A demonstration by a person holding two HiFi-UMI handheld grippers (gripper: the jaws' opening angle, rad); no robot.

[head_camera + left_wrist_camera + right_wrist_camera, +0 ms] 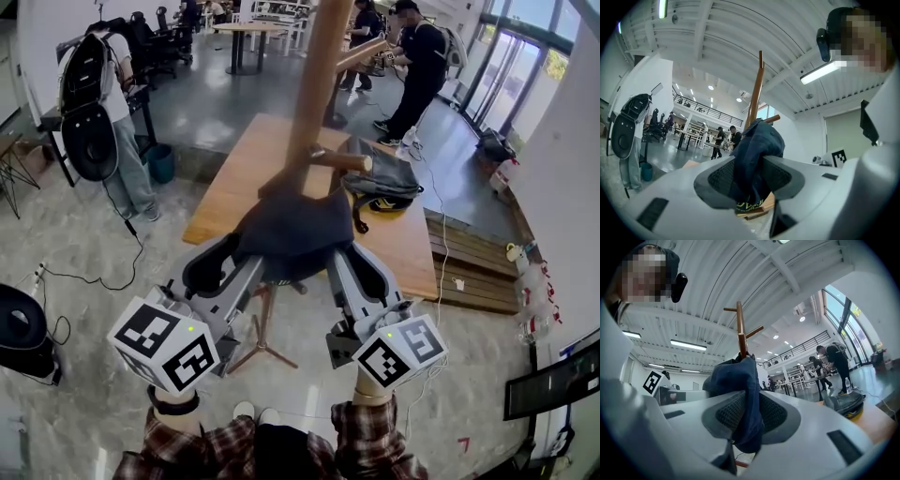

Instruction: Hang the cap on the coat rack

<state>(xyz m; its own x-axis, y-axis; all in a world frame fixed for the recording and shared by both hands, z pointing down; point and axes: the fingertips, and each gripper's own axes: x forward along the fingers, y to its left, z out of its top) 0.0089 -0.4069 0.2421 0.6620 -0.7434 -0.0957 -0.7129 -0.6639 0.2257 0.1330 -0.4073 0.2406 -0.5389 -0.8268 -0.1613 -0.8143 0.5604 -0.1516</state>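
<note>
A dark blue cap (291, 234) hangs draped over the wooden coat rack (314, 84), just under a short peg (342, 160). Both grippers reach up at its lower edge from either side. In the left gripper view the cap (757, 154) hangs down between the jaws of my left gripper (750, 180), whose pads stand apart and open around the cloth. My right gripper (749, 416) is shut on a fold of the cap (740, 390). The rack's pole (739, 329) rises behind the cap. In the head view the left gripper (239, 251) and right gripper (349, 258) flank the cap.
Behind the rack lies a low wooden platform (234, 178) with a black bag (384, 183) on it. The rack's legs (262, 342) stand right in front of my feet. A person with a backpack (94, 103) stands at the left, others (417, 66) at the back. Cables trail over the floor.
</note>
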